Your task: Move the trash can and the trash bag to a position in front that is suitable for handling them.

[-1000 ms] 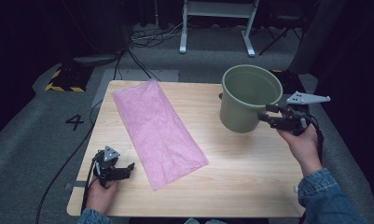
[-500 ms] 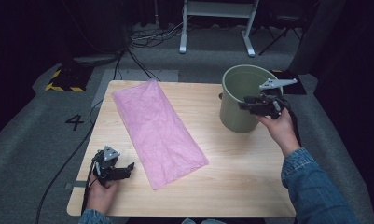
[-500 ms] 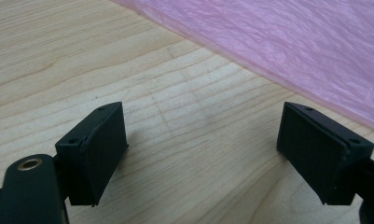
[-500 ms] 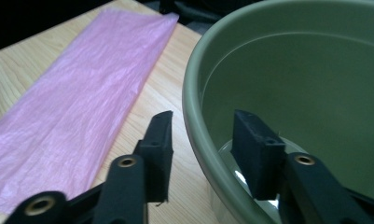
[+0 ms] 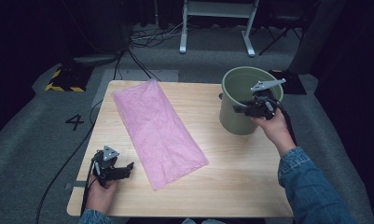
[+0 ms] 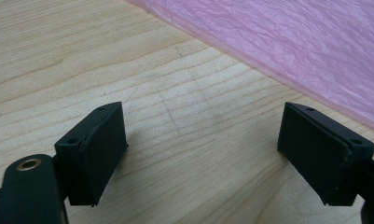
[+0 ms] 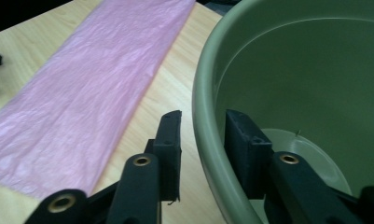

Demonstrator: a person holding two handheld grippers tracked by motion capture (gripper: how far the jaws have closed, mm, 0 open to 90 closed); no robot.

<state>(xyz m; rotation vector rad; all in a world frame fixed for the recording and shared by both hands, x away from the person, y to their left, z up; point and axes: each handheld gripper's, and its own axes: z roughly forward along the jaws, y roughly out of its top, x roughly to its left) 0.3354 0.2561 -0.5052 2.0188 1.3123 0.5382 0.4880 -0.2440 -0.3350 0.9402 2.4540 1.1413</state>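
Olive-green round plastic bucket (image 5: pixel 244 103): near rim wall stood between right gripper (image 7: pixel 202 140) jaws, just closing, not yet pinching; left gripper (image 6: pixel 203 149) idle, open.

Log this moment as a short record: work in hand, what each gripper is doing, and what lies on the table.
work: gripping the green bucket by its rim
right gripper: jaws astride the rim, just been closing, pads not clearly pressing yet
left gripper: open, over bare table, beside the pink bag
pink bag: flat, apart from the bucket
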